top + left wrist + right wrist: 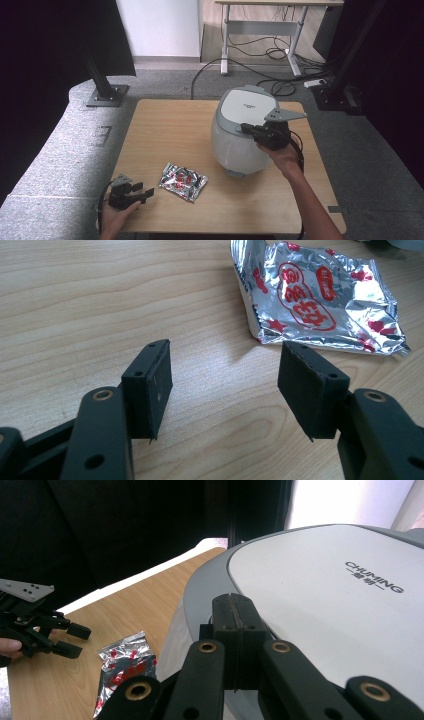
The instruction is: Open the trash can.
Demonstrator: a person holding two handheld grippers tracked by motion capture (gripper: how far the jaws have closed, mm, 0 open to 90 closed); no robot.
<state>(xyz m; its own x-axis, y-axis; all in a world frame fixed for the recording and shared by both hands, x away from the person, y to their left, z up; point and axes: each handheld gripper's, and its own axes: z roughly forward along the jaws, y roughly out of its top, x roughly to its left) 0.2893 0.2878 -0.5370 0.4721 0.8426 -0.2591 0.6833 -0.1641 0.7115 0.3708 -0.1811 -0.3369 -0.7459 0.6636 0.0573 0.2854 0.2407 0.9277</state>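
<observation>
Overhead, the wooden bench (165, 135) carries a white and grey rice cooker (240, 130) toward its far right and a silver foil packet (183, 181) with red print nearer the front, left of the cooker. The right gripper (248, 129) rests at the cooker's lid edge on its right side, held by a hand (283, 154). The left gripper (145, 192) sits low at the bench's front left corner, just beside the packet but apart from it.

In the left gripper view, the two black jaws stand wide apart with nothing between them, bare wood below; the foil packet (320, 297) lies ahead, slightly to the right, crumpled and flat on the bench.

In the right gripper view, the jaws are pressed together, pads meeting, holding nothing, right over the rim of the cooker's lid (325, 610). Farther left lie the packet (122, 667) and the left gripper (74, 640), its jaws spread.
</observation>
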